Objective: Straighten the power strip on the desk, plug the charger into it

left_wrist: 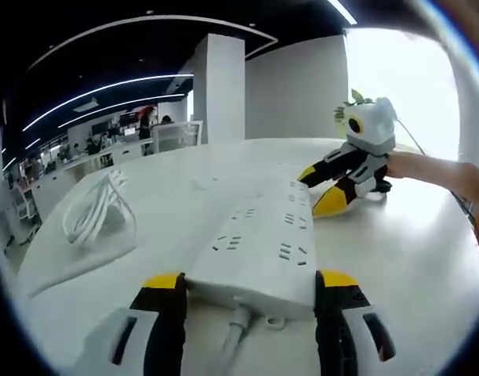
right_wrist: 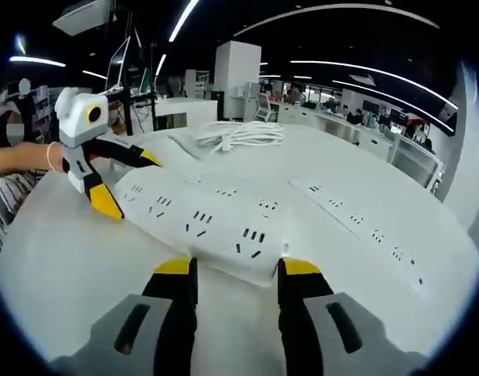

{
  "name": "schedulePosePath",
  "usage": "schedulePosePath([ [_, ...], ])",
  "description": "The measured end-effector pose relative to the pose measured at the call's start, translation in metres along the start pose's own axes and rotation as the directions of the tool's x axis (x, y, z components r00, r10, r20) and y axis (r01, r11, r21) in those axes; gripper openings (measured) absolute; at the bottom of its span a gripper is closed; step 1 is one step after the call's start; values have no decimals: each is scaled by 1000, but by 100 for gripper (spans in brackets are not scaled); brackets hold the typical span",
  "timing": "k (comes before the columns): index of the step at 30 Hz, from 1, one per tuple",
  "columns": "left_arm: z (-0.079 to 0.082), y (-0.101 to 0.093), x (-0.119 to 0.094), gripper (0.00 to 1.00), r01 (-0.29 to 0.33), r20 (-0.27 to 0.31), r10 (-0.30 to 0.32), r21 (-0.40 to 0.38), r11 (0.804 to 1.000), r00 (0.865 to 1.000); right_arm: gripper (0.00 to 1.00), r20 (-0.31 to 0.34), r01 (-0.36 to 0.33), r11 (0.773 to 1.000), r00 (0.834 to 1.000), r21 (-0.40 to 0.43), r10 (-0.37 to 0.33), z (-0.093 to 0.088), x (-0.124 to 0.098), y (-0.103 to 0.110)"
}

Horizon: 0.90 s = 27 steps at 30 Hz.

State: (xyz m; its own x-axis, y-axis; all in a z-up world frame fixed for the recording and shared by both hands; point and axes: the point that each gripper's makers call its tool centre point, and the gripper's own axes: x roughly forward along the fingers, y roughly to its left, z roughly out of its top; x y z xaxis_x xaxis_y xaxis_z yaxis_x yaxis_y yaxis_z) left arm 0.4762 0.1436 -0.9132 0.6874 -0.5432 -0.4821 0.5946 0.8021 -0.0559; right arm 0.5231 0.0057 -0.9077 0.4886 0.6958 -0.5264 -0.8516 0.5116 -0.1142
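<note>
Coiled white cable [left_wrist: 94, 210] towards the bench's [left_wrist: 411, 258] left edge, left gripper [left_wrist: 251, 283] with jaws pinching the cable end of the white power strip [left_wrist: 263, 239] mid-bench, right gripper [right_wrist: 235, 268] with jaws pinching its far end, second strip [right_wrist: 357, 223] beside it

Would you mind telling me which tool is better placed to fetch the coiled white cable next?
Left, probably. The left tool straddles the power strip's cord end, with the coiled cable lying close beside it. From the right tool, the cable sits beyond the strip's far end.
</note>
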Motion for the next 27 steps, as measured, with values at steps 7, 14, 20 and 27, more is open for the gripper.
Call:
schedulePosePath([
  [7,-1,-1,-1,67,27,-11,-27,17,999,1000,38,-14,18,1000,1000,16,-17,-2,-4,0],
  [14,-3,-2,-3,67,53,-33,-52,36,998,998,37,-7,43,998,999,45,-43,-4,-9,5],
  [20,-4,-4,-4,67,84,-40,-82,57,995,996,35,2,65,994,998,83,-66,-7,-16,9],
  [27,-5,-6,-5,67,123,-45,-119,80,989,992,33,10,83,989,996,119,-85,-10,-24,17],
])
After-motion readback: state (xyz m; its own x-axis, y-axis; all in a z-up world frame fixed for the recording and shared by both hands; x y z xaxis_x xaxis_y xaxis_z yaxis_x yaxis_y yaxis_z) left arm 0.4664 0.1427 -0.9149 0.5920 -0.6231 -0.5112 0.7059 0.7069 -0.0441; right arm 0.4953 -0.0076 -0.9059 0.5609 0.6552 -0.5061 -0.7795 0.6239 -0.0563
